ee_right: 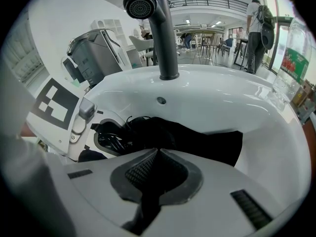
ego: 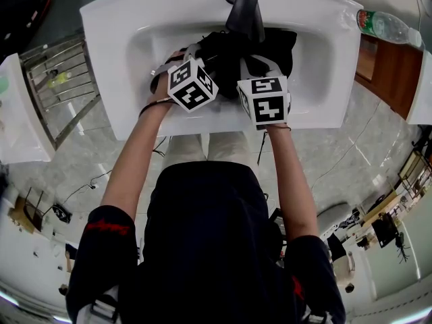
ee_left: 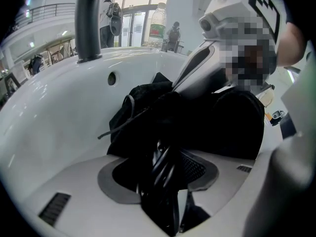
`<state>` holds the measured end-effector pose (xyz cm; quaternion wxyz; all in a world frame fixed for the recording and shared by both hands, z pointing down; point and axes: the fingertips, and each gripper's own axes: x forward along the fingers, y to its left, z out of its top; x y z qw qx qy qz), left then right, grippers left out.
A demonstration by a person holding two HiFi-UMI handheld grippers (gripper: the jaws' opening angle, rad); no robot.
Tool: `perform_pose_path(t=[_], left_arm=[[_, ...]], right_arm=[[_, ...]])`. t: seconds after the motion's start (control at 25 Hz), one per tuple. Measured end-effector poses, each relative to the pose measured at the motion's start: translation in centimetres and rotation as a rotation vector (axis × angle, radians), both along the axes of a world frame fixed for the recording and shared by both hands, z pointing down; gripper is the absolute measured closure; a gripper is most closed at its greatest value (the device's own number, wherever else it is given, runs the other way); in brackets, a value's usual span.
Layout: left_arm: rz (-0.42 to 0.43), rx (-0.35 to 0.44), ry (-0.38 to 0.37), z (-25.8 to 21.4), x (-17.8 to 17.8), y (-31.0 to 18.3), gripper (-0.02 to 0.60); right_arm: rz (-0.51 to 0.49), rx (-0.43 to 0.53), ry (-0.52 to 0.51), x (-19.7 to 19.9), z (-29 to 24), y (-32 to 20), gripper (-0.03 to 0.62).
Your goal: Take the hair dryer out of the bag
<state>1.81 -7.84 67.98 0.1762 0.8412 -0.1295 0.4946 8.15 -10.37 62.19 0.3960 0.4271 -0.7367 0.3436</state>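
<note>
1. Two pairs of tongs are masked in head view, which shows the black bag [ego: 278, 46] in the sink [ego: 115, 25].
2. Left tongs [ee_left: 160, 181]: wide apart, coiled hair dryer cord [ee_left: 160, 157] between.
3. Right tongs [ee_right: 157, 179]: clamped on bag cloth.

Glossy white ceramic sink basin [ego: 121, 59], plain throughout. Crumpled matte black fabric bag [ego: 277, 46]. Dark grey metal tap [ego: 246, 12]. On left hand-held gripper [ee_left: 163, 174] and right hand-held gripper [ee_right: 157, 157]: pale grey jaws, darker grey mesh-textured pads, white cubes patterned with black squares. Clear plastic bottle [ego: 385, 25], green and red label.
</note>
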Motion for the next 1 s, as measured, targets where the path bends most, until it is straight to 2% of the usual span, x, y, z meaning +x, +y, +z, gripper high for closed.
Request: perform_pose_path(t=[0.6,1.0], left_arm=[[-0.073,-0.034,0.016,-1.1,-0.8,-0.6,0.356],[-0.069,-0.049,0.031,-2.4,-1.4,0.0,0.356]], right_arm=[[-0.034,0.023,0.021,0.3,-0.9,-0.2,0.556],[-0.046,0.029,0.037,1.0,-1.1,-0.3,0.556]])
